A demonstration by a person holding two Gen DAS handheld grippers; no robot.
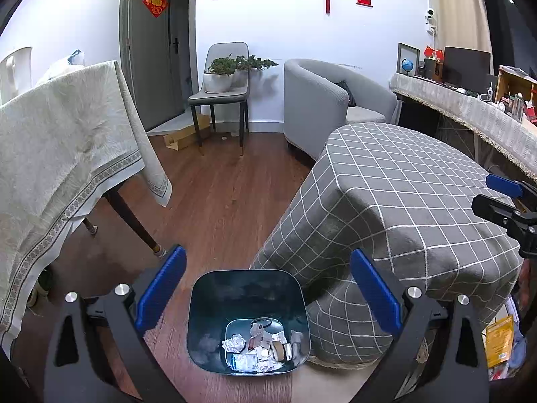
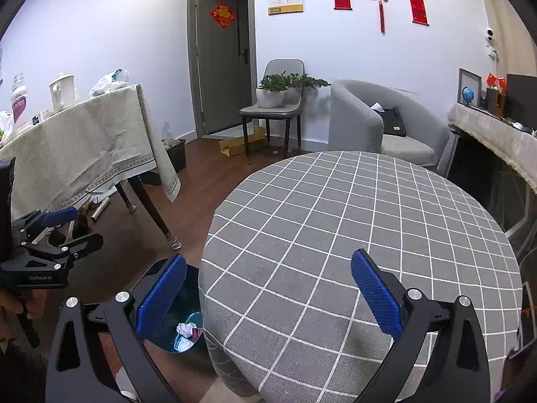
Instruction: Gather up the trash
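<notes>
Trash [image 1: 260, 346] is seen piled at the bottom of the dark bin [image 1: 201, 302], which is set on the wood floor just beside the checked-cloth table [image 2: 352, 218]. Left gripper [image 1: 268, 288] is held over the bin, fingers spread, nothing gripped. Right gripper [image 2: 268, 294] is held over the tabletop, fingers likewise spread and empty.
</notes>
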